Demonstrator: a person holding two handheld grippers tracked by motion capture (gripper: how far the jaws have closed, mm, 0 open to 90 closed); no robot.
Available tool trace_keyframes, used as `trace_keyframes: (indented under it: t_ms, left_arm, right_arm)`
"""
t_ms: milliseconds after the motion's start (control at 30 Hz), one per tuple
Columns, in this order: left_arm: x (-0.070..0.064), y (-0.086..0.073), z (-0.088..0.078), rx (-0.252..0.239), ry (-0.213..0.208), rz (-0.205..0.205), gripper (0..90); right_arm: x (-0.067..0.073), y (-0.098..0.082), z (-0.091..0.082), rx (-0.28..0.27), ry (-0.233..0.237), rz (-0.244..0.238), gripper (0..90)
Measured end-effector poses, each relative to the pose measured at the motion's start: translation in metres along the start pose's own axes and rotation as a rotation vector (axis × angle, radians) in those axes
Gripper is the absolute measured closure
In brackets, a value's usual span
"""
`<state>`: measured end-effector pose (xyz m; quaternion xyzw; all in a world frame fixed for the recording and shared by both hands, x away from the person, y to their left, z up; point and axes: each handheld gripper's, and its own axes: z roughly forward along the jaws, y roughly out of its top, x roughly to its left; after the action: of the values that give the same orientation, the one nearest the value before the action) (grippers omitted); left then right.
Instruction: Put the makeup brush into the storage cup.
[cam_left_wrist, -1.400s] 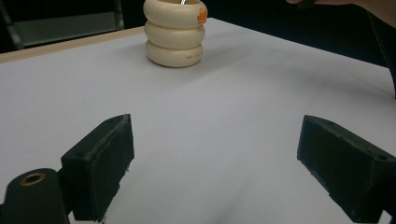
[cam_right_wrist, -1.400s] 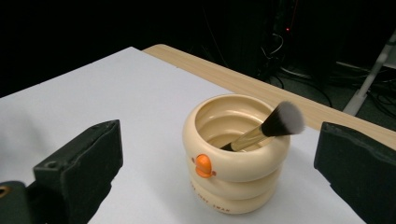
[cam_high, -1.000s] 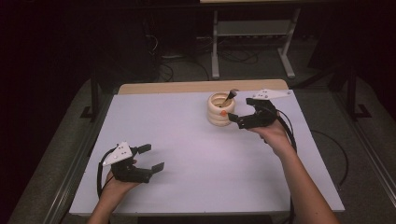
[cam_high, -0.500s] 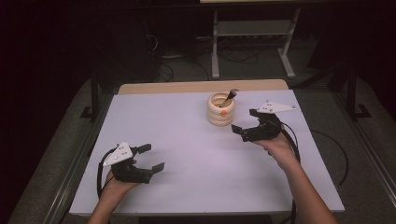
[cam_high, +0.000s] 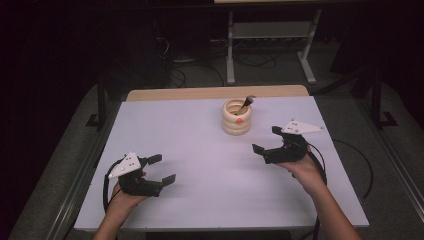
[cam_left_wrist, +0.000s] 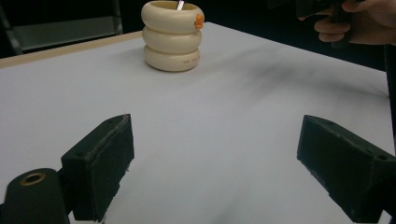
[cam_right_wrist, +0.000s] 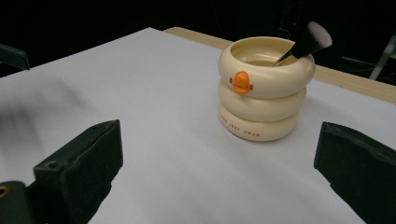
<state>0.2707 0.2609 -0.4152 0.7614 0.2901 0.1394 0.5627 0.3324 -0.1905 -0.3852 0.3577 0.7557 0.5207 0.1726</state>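
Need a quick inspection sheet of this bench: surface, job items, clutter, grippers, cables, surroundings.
Surface: white table top, bare, wooden strip along the far edge.
Job's things: cream ringed holder with an orange knob, upright toward the far side; makeup brush leaning inside it, bristles up.
Clutter: nothing seen.
Grippers: left gripper near the front left, jaws open, holding nothing; right gripper right of and nearer than the holder, jaws open, apart from it.
Cables: black cable trailing off the right edge from the right gripper.
Surroundings: dark room, metal stand and floor cabling behind the table.
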Motion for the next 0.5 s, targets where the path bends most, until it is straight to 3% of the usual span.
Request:
trace_keyframes:
  t_ms: [500]
  left_arm:
    - [0.0,0.002,-0.002,-0.005,0.0,-0.001,10.5]
  right_arm:
    - [0.007,-0.027,-0.029,-0.022,-0.021,0.008,0.7]
